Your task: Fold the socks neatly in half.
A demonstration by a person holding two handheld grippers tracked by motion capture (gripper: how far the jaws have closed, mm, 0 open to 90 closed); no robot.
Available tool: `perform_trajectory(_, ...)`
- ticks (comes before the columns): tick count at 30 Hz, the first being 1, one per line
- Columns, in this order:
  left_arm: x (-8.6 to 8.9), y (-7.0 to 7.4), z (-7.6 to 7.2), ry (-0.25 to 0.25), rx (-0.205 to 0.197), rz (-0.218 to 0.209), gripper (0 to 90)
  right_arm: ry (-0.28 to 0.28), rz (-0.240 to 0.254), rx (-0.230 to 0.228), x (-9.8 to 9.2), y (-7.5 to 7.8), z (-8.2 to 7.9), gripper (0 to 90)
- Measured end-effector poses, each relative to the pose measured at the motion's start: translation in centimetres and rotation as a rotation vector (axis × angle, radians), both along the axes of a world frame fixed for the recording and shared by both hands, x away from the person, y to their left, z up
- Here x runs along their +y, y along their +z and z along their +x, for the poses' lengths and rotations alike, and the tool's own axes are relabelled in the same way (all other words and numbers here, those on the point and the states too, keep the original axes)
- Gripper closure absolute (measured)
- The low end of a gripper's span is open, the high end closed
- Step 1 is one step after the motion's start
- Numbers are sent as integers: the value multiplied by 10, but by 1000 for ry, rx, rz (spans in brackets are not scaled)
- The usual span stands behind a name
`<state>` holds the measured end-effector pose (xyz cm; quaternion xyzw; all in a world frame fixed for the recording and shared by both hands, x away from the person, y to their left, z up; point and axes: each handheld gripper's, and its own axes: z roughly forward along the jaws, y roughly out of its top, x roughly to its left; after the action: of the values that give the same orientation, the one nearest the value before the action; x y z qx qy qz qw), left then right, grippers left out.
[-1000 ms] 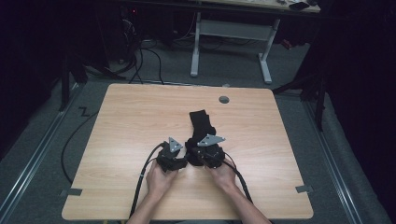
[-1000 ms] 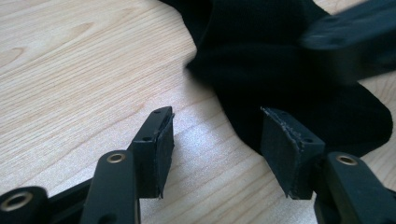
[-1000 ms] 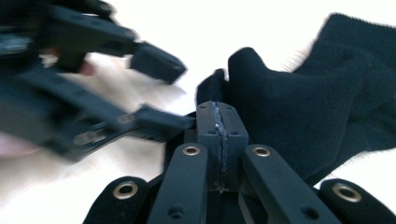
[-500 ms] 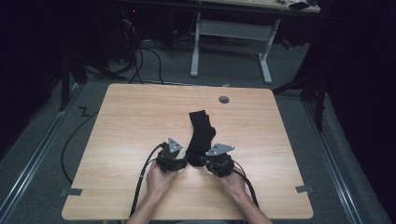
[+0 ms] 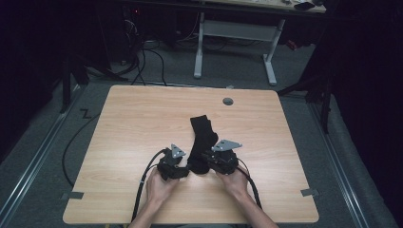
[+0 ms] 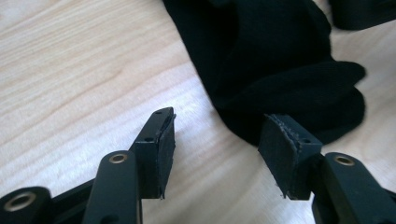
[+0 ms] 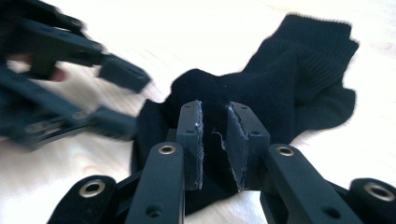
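A black sock [image 5: 202, 137] lies crumpled on the wooden table [image 5: 142, 118], cuff far, toe end near the person. My left gripper [image 5: 187, 165] rests at the sock's left near end. In the left gripper view it [image 6: 217, 140] stands open, one pad on bare wood and the other against the edge of the sock [image 6: 280, 60]. My right gripper [image 5: 207, 160] is at the sock's right near end. Its jaws [image 7: 215, 135] have just been opening, and a narrow gap shows between the pads with a raised fold of the sock [image 7: 289, 79] in it. Beyond it shows the left gripper [image 7: 123, 100].
A grey round grommet [image 5: 228, 101] sits in the table's far edge. Behind the table stand a white desk frame [image 5: 233, 42] and cables [image 5: 142, 52] on the floor. Tape marks [image 5: 72, 195] are stuck at the near corners. Bare wood lies left and right of the hands.
The right gripper has shifted slightly to the right, away from the left one, and its pads have parted a little. The left gripper has kept still.
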<state>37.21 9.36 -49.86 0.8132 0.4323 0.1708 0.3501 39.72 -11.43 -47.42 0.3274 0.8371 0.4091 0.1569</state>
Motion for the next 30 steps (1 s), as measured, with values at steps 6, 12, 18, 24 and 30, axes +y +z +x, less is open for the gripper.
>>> perform_trajectory(6,11,12,-6,-3,-21,-29,443,23,-58,33,10,-19,-3,719)
perform_trajectory(12,19,28,9,24,-38,-63,443,45,-72,41,8,-25,-9,711)
perform_trajectory(18,14,31,36,49,-18,-89,450,96,-75,41,5,-27,-30,709)
perform_trajectory(24,5,31,61,70,-13,-85,455,103,-39,-5,-1,-17,-43,684)
perform_trajectory(30,-8,33,90,95,-23,-74,450,78,-61,15,5,-22,-29,683)
